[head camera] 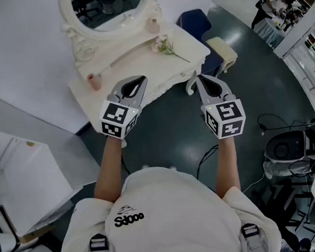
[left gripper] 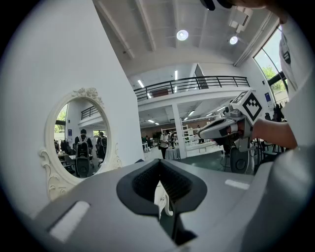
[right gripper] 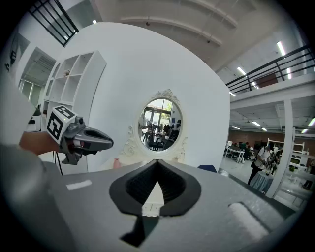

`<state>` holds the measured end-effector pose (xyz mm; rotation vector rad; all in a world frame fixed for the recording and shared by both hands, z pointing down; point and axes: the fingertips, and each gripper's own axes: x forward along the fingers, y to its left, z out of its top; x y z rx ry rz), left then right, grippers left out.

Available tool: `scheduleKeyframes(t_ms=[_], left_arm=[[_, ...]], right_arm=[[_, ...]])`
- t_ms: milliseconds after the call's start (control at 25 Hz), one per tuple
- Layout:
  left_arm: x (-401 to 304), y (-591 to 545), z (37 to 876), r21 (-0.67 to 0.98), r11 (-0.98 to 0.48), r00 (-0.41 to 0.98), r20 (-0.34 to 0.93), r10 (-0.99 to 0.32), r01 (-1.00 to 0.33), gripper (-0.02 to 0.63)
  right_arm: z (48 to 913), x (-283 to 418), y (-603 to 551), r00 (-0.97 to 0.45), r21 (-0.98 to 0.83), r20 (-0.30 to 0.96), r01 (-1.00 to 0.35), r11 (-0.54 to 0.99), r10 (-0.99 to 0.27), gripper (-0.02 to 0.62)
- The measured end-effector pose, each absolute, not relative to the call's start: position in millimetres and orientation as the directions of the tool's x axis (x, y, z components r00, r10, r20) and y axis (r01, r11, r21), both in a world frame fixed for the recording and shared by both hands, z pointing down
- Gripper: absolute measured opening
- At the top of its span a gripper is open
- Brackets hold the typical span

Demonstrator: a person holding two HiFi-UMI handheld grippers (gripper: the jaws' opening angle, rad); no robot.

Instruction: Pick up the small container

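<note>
Left tool: the left tool [head camera: 136, 81] is hovering with its jaws pressed together and nothing between them; it is pointing almost level toward the front edge of the table [head camera: 136, 62]
Right tool: the right tool [head camera: 198, 81] is likewise sitting closed and empty; it is hanging beside the left one, over the floor, just off the table's near corner
Small container: the small container [head camera: 94, 81], a pink pot, is standing upright on the left front part of the table; it is sitting ahead and to the left of the left tool, apart from it; in the right gripper view it is showing low beside the mirror frame [right gripper: 116, 163]
Second pot: a similar pinkish pot [head camera: 153, 25] is standing at the right foot of the mirror [head camera: 110, 4]; the nearer pot is looking like the likelier target, though that is a judgement
Surroundings: a flower sprig [head camera: 165, 46] is lying on the table's right side; a pale stool [head camera: 222, 49] is standing past the table's right end
Progress: nothing of the pick-up is showing as done; neither tool is touching any pot; opening one tool, reaching over the table, closing on the container and lifting are all remaining
</note>
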<state>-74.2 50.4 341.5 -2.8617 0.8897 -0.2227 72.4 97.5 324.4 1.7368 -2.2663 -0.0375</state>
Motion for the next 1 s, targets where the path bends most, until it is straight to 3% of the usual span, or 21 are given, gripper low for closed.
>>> scheduleKeyframes(t_ms=[1000], left_arm=[[-33.7,88.7,358.0,-0.178,-0.811,0.798,0.154,-0.582,-0.557,0.017]], right_arm=[[340.6,106.5,126.7,-0.305,0.12,0.203,-0.935,0.333,-0.931,0.002]])
